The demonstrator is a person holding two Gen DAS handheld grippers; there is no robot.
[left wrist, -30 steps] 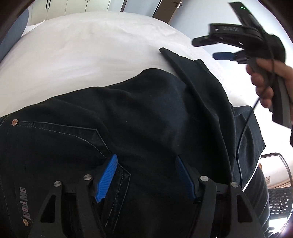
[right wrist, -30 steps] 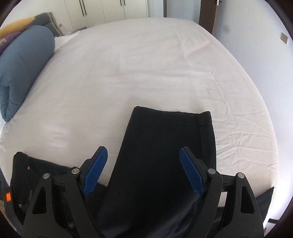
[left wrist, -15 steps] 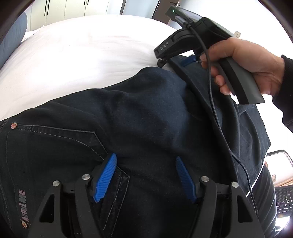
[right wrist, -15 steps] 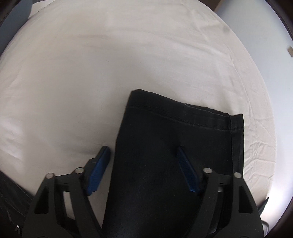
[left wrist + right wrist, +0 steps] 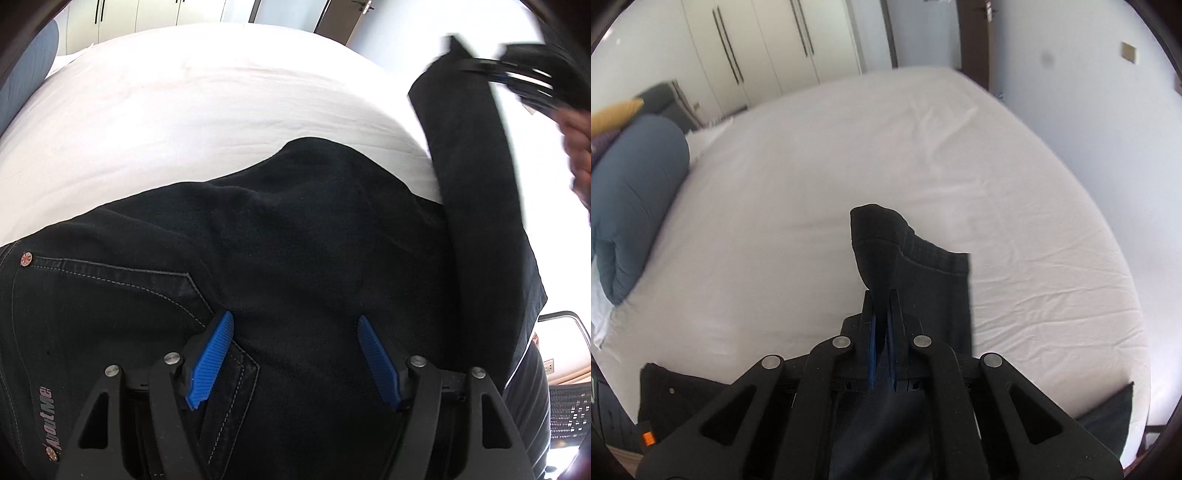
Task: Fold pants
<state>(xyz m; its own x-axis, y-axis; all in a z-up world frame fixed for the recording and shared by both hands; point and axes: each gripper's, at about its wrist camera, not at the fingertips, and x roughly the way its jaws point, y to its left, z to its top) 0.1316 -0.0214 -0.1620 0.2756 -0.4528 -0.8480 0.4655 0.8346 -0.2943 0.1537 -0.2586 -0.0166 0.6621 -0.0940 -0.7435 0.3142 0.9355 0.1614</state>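
Left wrist view: the pair of black denim pants [image 5: 295, 240] lies spread on the white-sheeted bed [image 5: 184, 110], its stitched back pocket and rivets near the camera. The left gripper [image 5: 295, 350] stands wide, blue ribbed pads resting on the fabric around the pocket edge, clamping nothing. At upper right one trouser leg [image 5: 476, 184] rises off the bed, blurred, beside the person's hand [image 5: 576, 147].

Right wrist view: the right gripper [image 5: 882, 314] is pinched tight on that leg's hem [image 5: 886, 236], which is lifted above the bed. A rolled blue-grey duvet [image 5: 631, 195] lies at the left edge, with white wardrobe doors [image 5: 768, 44] behind.
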